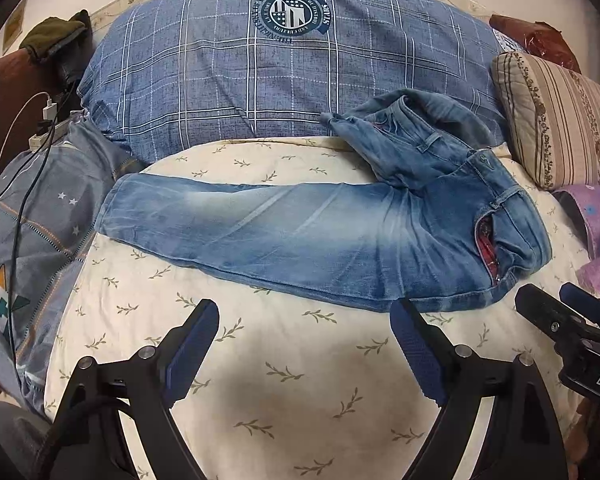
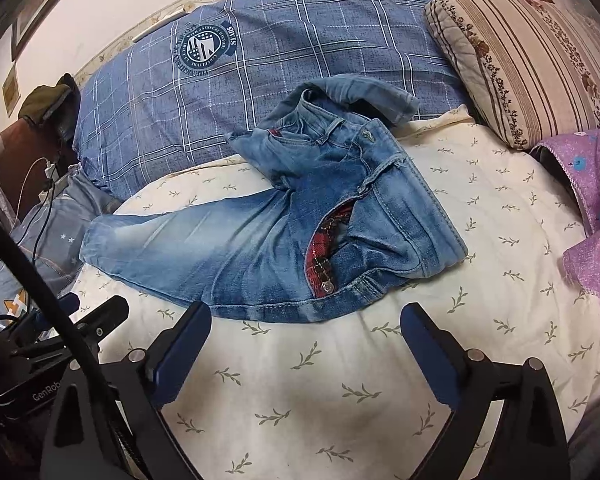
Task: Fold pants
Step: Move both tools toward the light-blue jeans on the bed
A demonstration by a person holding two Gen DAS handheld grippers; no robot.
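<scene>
Low, left wrist view: left gripper hovers over cream leaf-print sheet, jaws spread wide, empty. Jeans lie mid-frame, leg toward left, waistband right. Right gripper at lower right edge, state unclear there.

Right wrist view: right gripper level, jaws wide apart, empty, near waistband hem at frame centre. Blue plaid pillow upper centre.
</scene>
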